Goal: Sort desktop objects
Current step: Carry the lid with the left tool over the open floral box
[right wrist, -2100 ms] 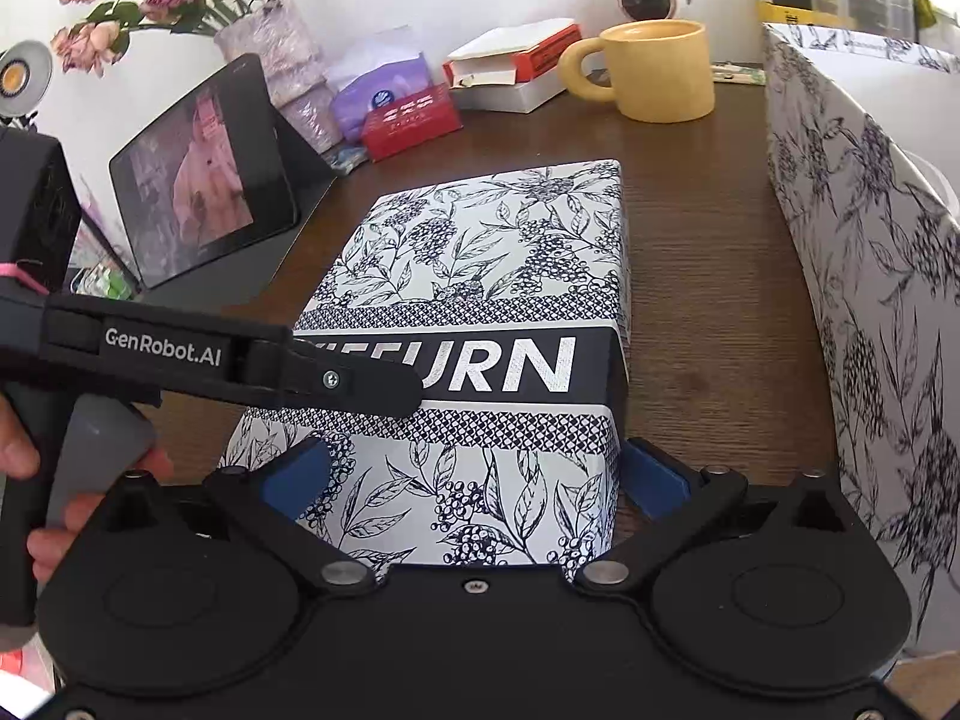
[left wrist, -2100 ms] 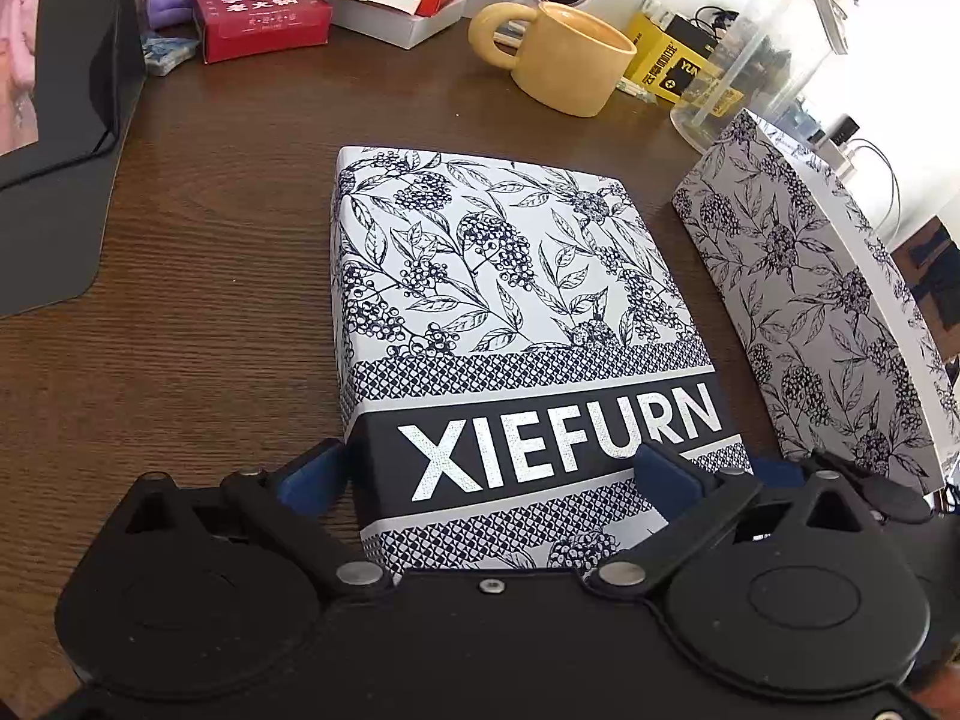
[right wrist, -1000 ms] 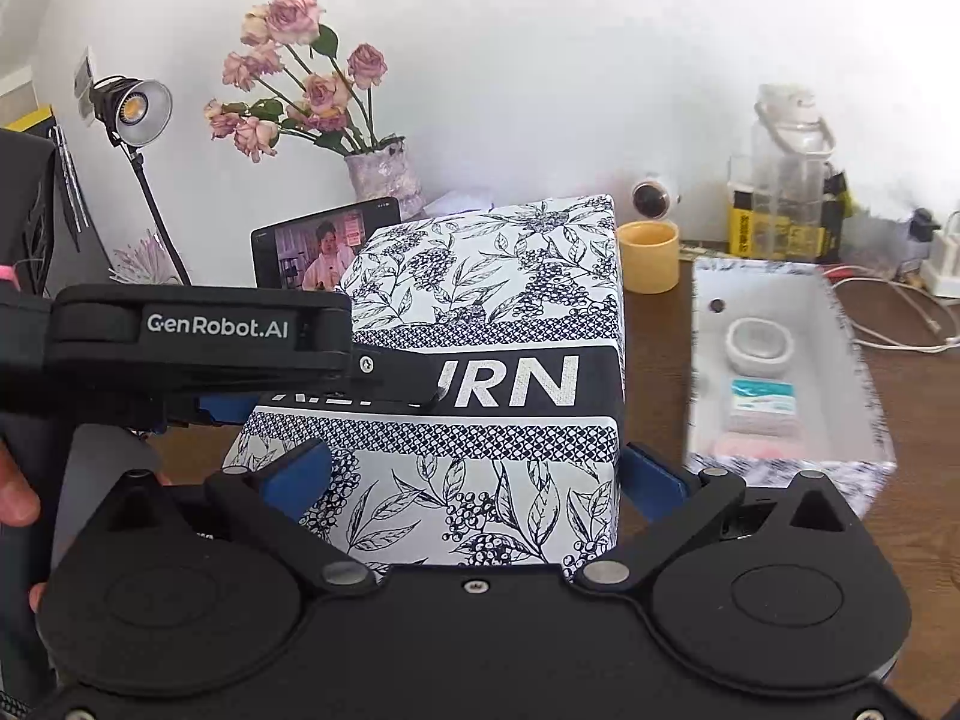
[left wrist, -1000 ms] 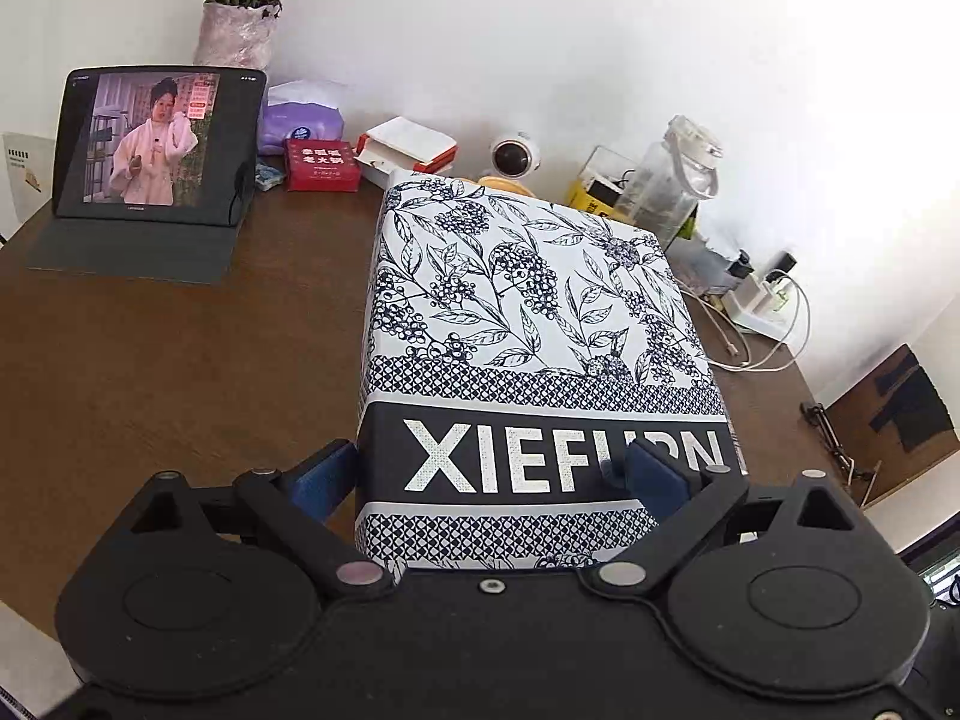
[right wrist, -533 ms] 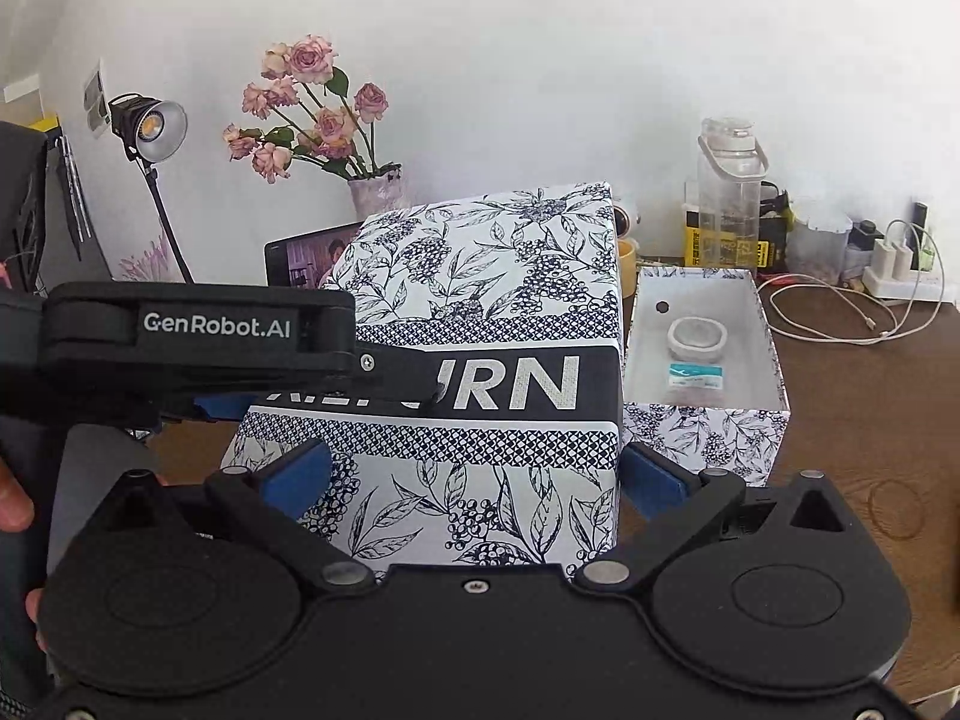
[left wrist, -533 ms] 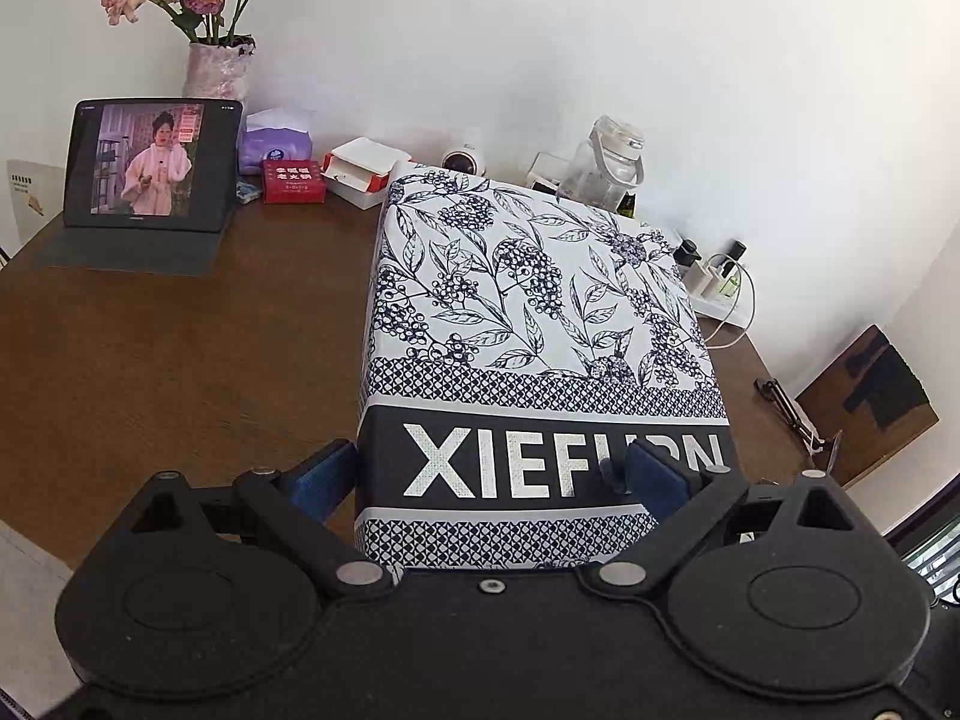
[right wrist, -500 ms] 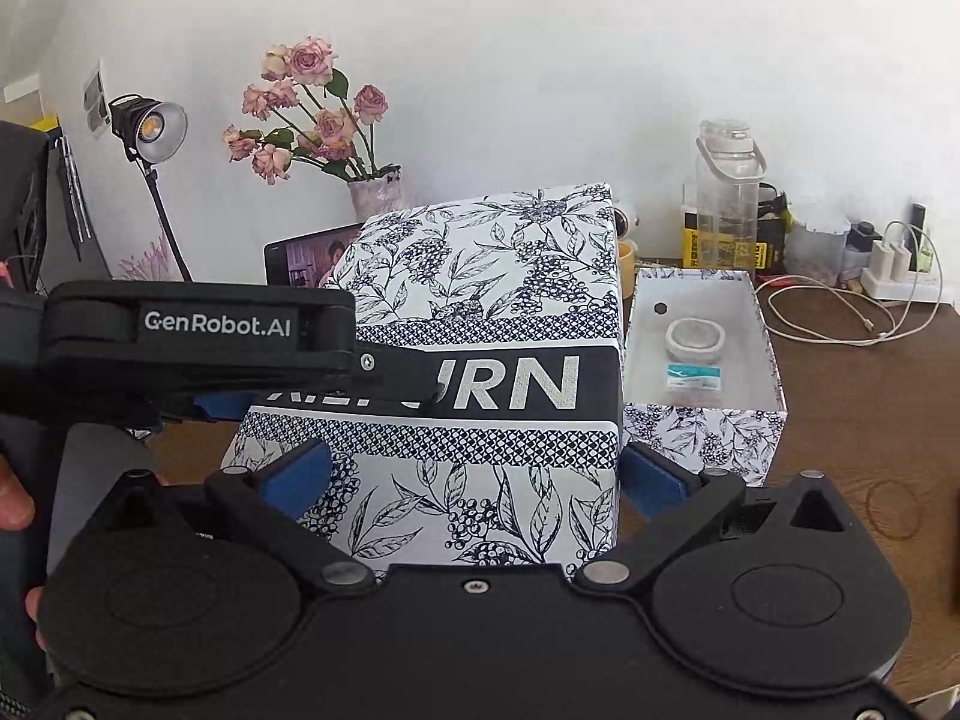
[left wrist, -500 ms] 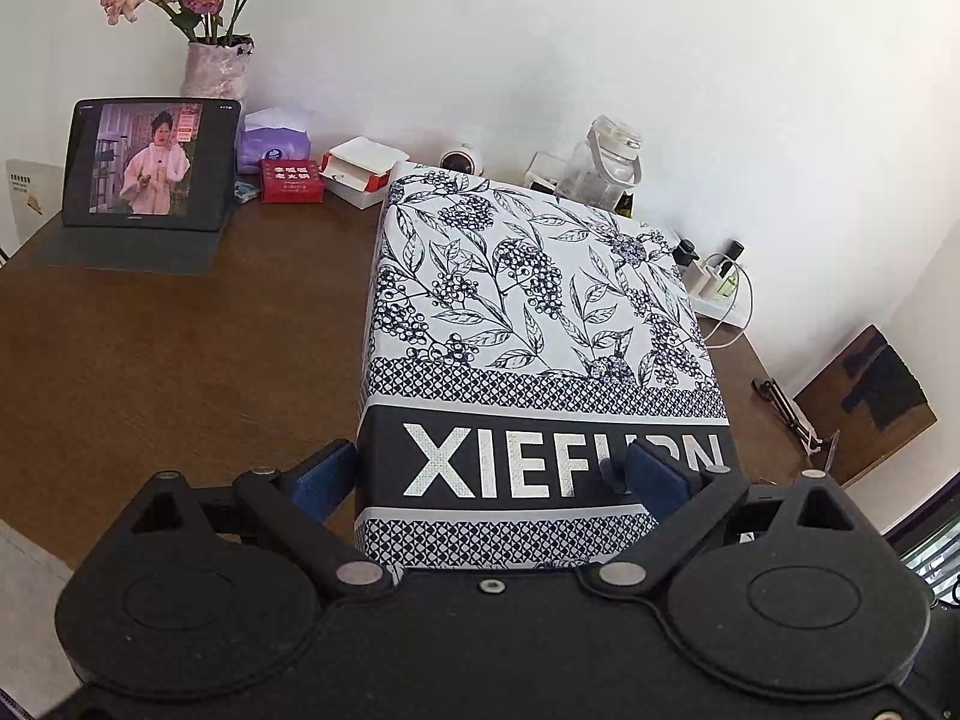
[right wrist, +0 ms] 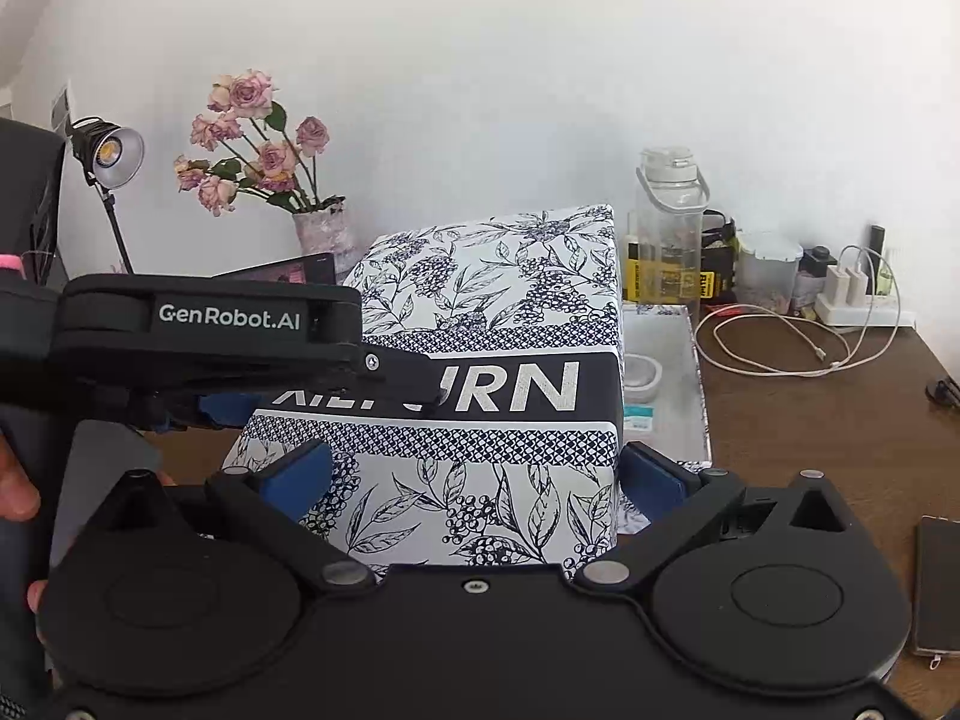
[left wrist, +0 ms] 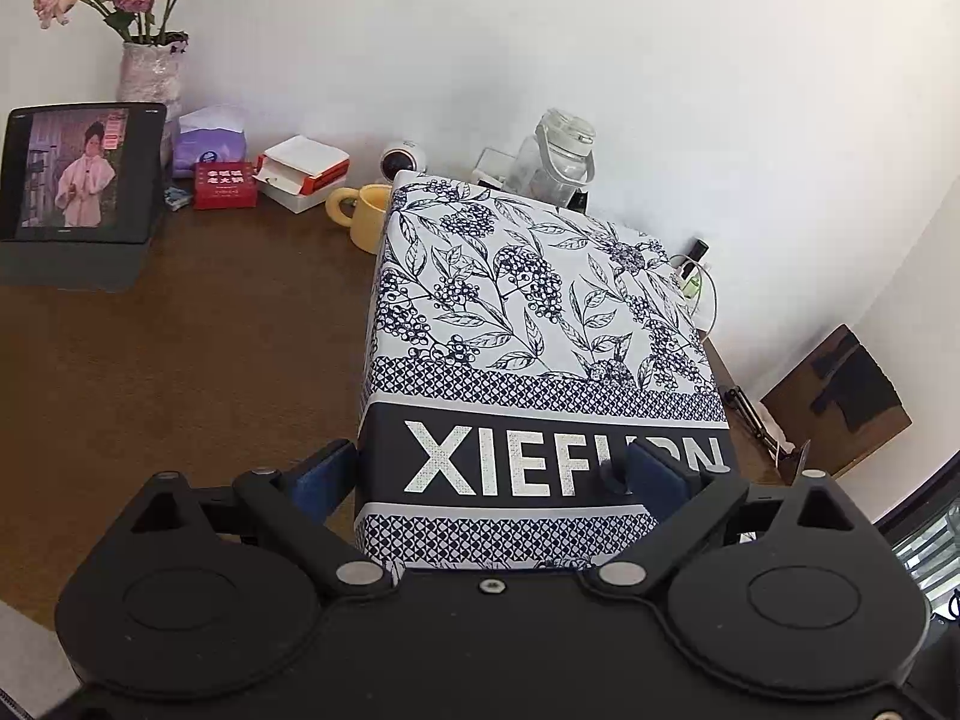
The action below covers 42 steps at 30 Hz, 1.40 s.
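Note:
A white box lid (left wrist: 528,312) with a dark floral print and a "XIEFURN" band hangs above the brown table. My left gripper (left wrist: 492,474) is shut on its near end, blue pads on either side. My right gripper (right wrist: 474,474) is shut on the same lid (right wrist: 498,312) from another side. The left gripper's body (right wrist: 228,324) crosses the right wrist view, with a hand at the left edge. To the right and lower stands the open box base (right wrist: 684,372), partly hidden by the lid. Inside it lie a white round dish (right wrist: 645,372) and a teal-labelled packet (right wrist: 637,420).
A tablet (left wrist: 81,174), a red box (left wrist: 225,185) and a yellow mug (left wrist: 360,219) stand at the back of the table. A clear bottle (right wrist: 669,222), a power strip with a white cable (right wrist: 780,354) and a phone (right wrist: 939,588) lie to the right.
Both grippers lifted the lid off the table and held it high. Since half a second ago it has shifted right and now overlaps the open box base's left side.

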Each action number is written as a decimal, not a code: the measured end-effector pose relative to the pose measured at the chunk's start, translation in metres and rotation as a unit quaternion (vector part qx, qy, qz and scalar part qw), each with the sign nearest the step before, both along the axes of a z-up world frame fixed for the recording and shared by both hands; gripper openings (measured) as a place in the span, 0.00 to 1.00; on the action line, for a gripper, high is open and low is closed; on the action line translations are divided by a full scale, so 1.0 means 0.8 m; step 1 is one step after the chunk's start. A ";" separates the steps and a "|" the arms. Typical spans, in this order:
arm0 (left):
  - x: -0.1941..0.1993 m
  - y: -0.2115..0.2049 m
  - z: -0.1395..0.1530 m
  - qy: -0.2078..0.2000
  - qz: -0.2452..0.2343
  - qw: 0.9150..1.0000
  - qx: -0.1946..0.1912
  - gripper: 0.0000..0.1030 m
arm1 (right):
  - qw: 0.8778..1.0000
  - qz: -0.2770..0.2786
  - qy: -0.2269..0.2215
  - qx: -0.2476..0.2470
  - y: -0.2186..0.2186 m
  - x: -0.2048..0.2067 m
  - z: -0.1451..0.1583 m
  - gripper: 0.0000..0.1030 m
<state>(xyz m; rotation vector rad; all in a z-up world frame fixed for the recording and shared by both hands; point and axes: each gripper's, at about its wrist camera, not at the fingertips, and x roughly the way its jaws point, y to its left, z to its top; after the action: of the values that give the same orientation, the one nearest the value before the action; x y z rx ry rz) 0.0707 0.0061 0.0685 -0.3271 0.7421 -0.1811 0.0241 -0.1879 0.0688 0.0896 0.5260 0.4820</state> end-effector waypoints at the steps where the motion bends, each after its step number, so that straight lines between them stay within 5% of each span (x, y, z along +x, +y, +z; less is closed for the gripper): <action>1: 0.013 -0.004 -0.003 0.001 -0.004 1.000 -0.001 0.93 | 1.000 -0.004 0.001 0.000 -0.003 0.012 -0.002 1.00; 15: 0.210 -0.016 -0.090 0.033 -0.031 0.999 -0.011 0.93 | 1.000 -0.021 0.016 -0.011 -0.047 0.228 -0.069 1.00; 21: 0.257 -0.020 -0.125 0.050 -0.025 0.998 0.004 0.92 | 0.999 -0.016 0.033 0.002 -0.055 0.289 -0.112 1.00; 42: 0.289 -0.025 -0.153 0.085 -0.019 0.996 0.036 0.91 | 0.996 -0.013 0.081 0.028 -0.062 0.335 -0.150 1.00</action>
<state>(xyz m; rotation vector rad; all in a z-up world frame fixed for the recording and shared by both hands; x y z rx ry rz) 0.3022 -0.0138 -0.0536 -0.2612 0.9206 -0.1631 0.2921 -0.2376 -0.0508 0.1904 0.6694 0.4664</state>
